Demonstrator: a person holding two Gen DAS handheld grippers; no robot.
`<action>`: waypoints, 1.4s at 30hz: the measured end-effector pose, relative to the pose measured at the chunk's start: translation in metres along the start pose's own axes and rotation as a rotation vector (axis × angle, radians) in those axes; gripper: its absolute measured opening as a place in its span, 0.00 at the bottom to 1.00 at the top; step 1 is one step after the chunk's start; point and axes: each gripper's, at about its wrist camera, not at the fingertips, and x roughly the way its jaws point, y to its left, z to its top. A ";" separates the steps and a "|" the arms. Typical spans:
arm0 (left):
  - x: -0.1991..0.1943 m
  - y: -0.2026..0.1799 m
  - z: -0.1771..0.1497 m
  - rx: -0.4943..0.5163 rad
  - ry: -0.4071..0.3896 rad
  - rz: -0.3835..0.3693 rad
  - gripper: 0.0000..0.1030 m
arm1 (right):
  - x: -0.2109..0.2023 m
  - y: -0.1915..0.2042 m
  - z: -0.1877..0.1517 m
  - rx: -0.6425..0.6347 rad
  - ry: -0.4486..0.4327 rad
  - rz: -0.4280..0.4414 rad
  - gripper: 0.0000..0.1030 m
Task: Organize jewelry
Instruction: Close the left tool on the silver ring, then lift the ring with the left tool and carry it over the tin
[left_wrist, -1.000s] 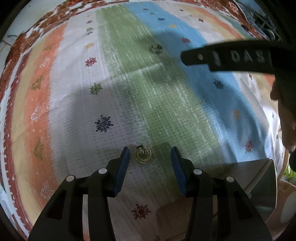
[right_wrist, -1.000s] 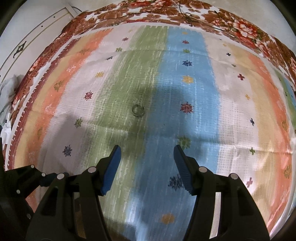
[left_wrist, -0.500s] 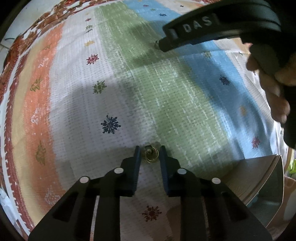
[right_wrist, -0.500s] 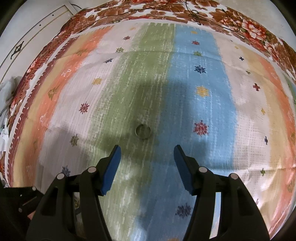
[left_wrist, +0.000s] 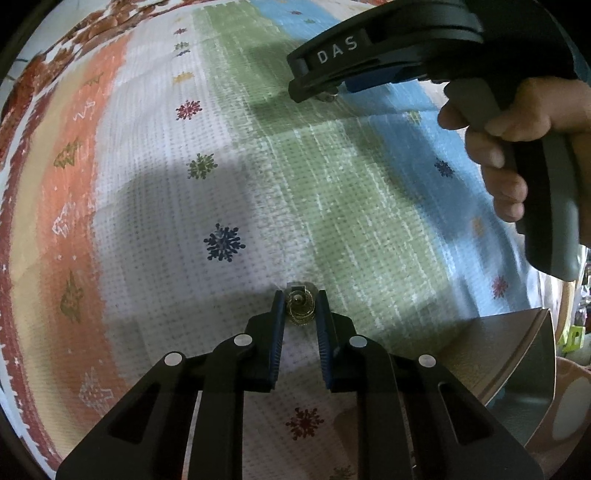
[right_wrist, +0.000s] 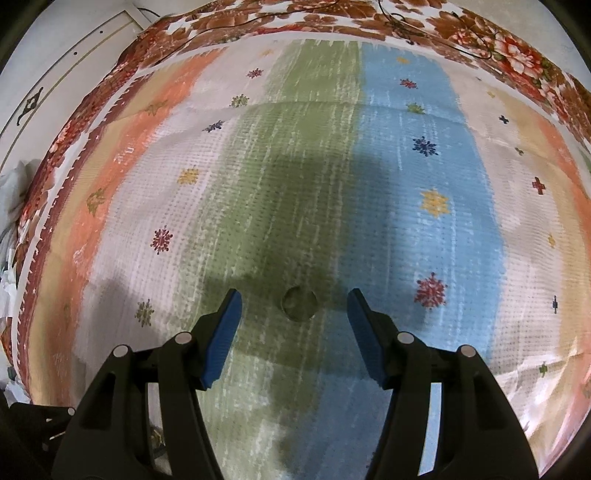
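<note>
A small gold earring (left_wrist: 301, 308) sits between the blue pads of my left gripper (left_wrist: 300, 301), which is shut on it at the striped cloth. A thin round ring (right_wrist: 299, 303) lies flat on the green stripe, in shadow. My right gripper (right_wrist: 294, 301) is open, low over the cloth, with the ring midway between its fingertips. In the left wrist view the right gripper (left_wrist: 321, 92) shows from the side at the far top, held by a hand (left_wrist: 509, 147).
A striped woven cloth (right_wrist: 424, 229) with small flower marks covers the surface, bordered by floral fabric (right_wrist: 461, 33). A grey open box or tray corner (left_wrist: 517, 354) stands at the right of my left gripper. A white wall (right_wrist: 55, 74) lies far left.
My left gripper closed onto the gold earring. My right gripper moved forward and down until the ring lies between its open fingers.
</note>
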 end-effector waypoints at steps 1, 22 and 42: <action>0.000 0.002 -0.001 -0.001 -0.001 -0.002 0.16 | 0.002 0.001 0.000 -0.003 0.003 -0.006 0.58; -0.008 -0.005 0.004 -0.017 -0.028 0.019 0.15 | -0.010 -0.001 -0.010 -0.054 -0.002 -0.072 0.22; -0.070 -0.026 0.000 -0.057 -0.193 0.005 0.15 | -0.092 0.002 -0.061 -0.050 -0.076 -0.092 0.22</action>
